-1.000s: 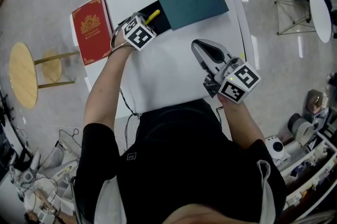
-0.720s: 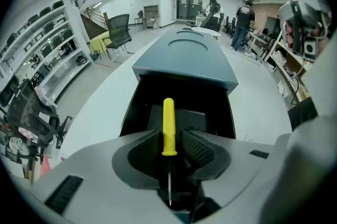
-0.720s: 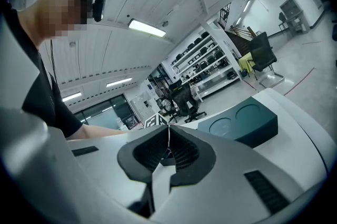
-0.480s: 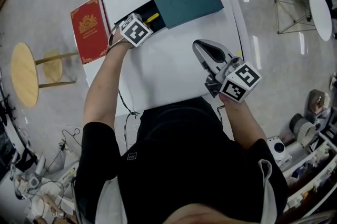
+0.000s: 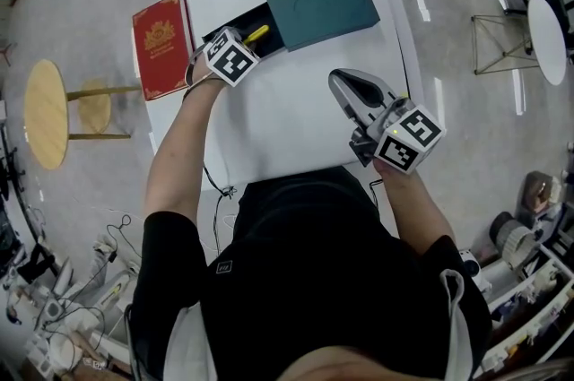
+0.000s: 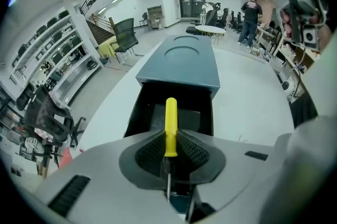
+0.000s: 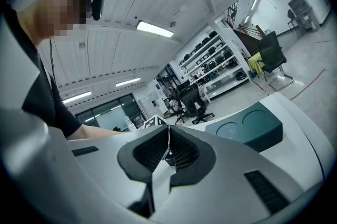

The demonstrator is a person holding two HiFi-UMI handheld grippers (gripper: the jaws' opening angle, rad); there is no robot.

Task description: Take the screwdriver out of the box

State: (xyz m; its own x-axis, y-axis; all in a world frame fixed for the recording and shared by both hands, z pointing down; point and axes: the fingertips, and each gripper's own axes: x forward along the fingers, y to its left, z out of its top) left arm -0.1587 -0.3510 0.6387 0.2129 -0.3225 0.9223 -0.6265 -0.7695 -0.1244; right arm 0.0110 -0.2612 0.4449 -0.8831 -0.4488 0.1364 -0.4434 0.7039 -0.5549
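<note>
A dark teal box [image 5: 323, 7] lies at the far side of the white table [image 5: 287, 119], its black drawer [image 5: 249, 19] pulled out to the left. In the left gripper view the drawer [image 6: 158, 107] gapes below the teal sleeve [image 6: 184, 65]. My left gripper [image 5: 244, 41] points steeply down over the drawer. Its jaws have just been closing and now grip the yellow-handled screwdriver [image 6: 170, 125], pads pressed on the handle's lower end, the thin shaft running back between them. The yellow handle [image 5: 256, 33] pokes out past the marker cube. My right gripper [image 5: 348, 85] hovers near the front edge, shut and holding nothing [image 7: 168, 136].
A red book [image 5: 161, 46] lies at the table's left end, beside the drawer. A round wooden stool [image 5: 45, 113] stands on the floor to the left. Office chairs, shelves and a person stand in the background of the gripper views.
My left gripper has shifted slightly over the open drawer with the yellow handle at its jaws. The right gripper has stayed where it was.
</note>
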